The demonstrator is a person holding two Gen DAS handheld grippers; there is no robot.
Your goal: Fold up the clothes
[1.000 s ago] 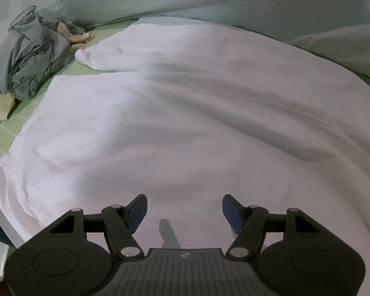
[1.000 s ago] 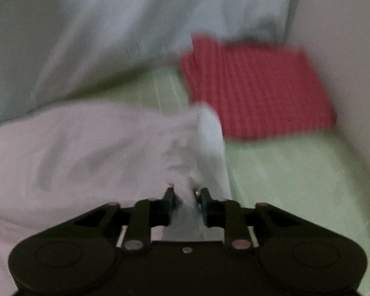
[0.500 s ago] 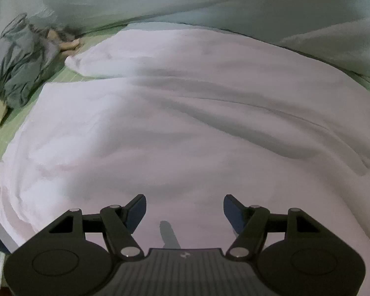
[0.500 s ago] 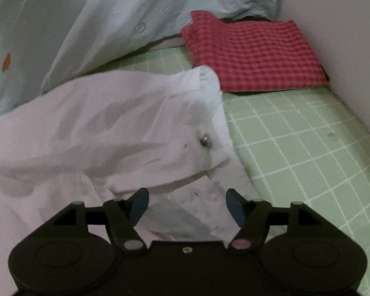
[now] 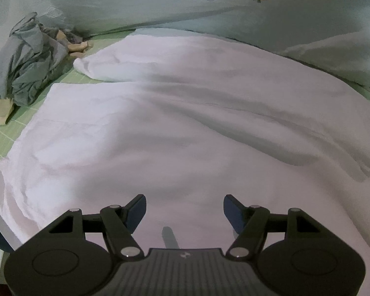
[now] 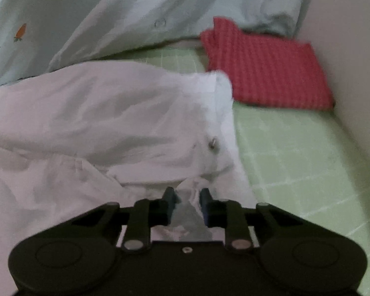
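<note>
A large white garment lies spread over the green checked sheet. My left gripper hovers over its near part, open and empty. In the right wrist view the same white garment lies bunched, with a small metal button near its right edge. My right gripper is shut on a pinch of the white fabric at that edge, with cloth bulging between the fingertips.
A crumpled grey garment pile sits at the far left. A pale green carrot-print quilt lies along the back. A folded red checked garment lies at the back right by the wall.
My right gripper let go of the fabric and opened, then closed again on a fold of the white garment lower down. The left gripper stays open and shifts slightly over the cloth.
</note>
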